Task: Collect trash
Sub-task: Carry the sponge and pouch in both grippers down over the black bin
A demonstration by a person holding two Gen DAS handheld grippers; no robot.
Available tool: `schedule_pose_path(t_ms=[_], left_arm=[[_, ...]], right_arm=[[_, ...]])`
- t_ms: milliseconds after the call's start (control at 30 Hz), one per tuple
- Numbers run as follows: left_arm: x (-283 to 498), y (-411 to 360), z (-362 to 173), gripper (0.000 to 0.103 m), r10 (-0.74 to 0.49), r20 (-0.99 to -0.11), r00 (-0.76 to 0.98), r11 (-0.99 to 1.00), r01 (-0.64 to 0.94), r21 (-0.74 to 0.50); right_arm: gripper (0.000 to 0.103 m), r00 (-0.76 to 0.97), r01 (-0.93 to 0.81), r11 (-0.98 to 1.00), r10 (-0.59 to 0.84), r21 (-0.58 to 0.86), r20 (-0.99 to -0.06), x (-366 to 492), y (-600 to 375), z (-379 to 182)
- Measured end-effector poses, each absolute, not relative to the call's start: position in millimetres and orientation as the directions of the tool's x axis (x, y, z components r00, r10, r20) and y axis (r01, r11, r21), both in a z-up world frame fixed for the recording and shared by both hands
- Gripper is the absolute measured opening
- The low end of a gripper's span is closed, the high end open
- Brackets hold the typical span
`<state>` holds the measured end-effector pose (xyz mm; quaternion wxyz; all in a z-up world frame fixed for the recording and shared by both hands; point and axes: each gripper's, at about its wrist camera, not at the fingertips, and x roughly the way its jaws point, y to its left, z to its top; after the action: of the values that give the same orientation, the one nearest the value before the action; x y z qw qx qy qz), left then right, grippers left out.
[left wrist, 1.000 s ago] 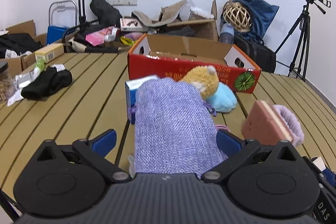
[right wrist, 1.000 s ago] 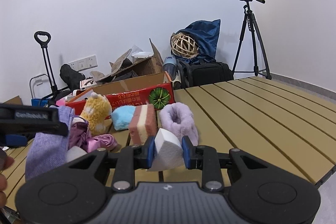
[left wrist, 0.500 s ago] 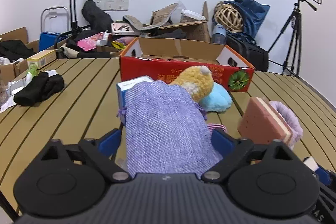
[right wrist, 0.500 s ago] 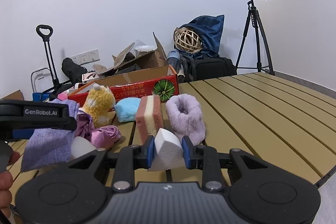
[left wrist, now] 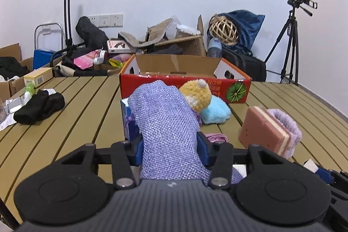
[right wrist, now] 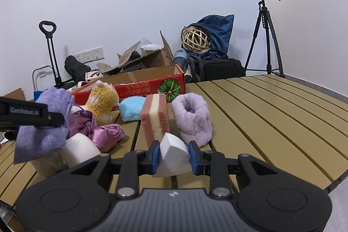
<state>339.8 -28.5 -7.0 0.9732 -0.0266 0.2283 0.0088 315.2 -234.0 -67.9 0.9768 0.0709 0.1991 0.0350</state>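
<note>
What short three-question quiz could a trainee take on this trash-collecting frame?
1. True or false: the right gripper is shut on a white foam wedge.
2. What lies between the closing left gripper jaws? A) yellow plush toy B) purple woven fabric pouch C) black sock
3. Fill in: the layered pink-and-cream sponge block stands beside the fluffy ____ slipper.

Key: 1 true; 2 B; 3 lilac.
</note>
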Motion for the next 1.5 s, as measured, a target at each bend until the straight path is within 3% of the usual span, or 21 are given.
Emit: schedule_pose_path(t_ms=[867, 1500], left_arm=[[285, 0, 15, 0.048, -0.023, -0.327, 0.945, 0.999, 0.008, -0.046], [218, -15, 12, 0.048, 0.044, -0.36, 0.932, 0.997, -0.066, -0.048]], right_arm=[[0.027, 0.933, -0.098, 0.985, 0.139, 0.139, -0.331, 294, -235, -63], [0.027, 0.897, -0.285, 0.949, 0.313, 0.133, -0.311, 244, -231, -51]])
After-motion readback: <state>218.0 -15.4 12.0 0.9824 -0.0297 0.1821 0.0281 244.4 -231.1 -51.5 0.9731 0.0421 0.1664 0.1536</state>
